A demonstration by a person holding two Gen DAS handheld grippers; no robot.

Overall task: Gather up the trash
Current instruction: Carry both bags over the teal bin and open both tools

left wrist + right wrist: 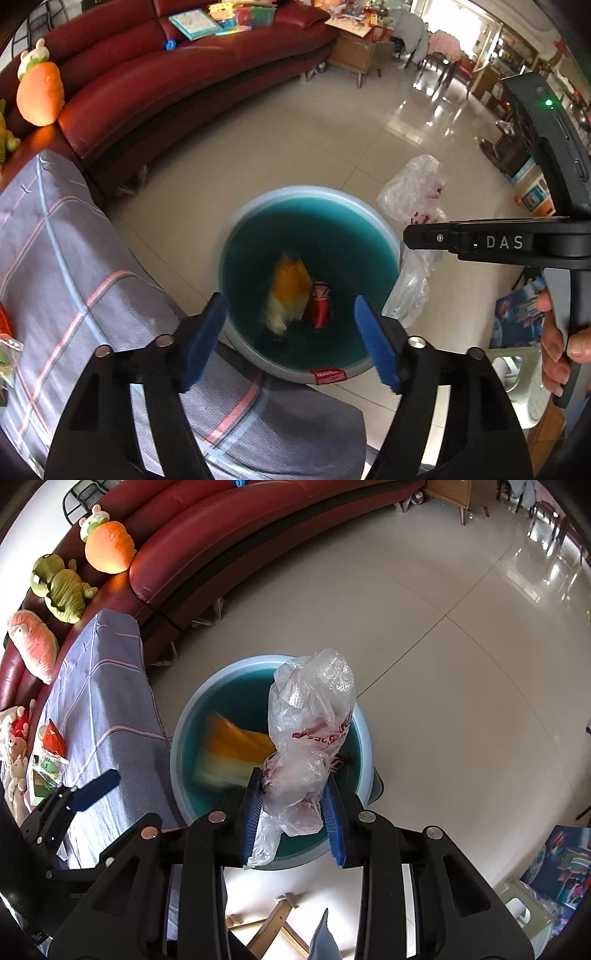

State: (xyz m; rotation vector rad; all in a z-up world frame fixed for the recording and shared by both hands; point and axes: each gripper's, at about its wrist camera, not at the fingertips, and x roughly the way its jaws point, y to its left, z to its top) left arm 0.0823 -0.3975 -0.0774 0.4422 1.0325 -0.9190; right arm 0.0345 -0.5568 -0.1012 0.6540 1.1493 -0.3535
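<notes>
Over the blue bin, the right tongs squeeze a crumpled plastic bag standing tall just above its rim, while the left tongs hang wide and empty above the orange wrapper inside.

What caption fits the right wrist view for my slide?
Right tool shut on a crumpled clear plastic bag above the teal bin, where a blurred orange-yellow wrapper lies.

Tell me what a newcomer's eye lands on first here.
The teal bin on the pale floor, with an orange-and-yellow wrapper blurred above a red can inside. Next, the crumpled clear plastic bag clamped in the right tool over the bin's rim, with the red sofa behind.
</notes>
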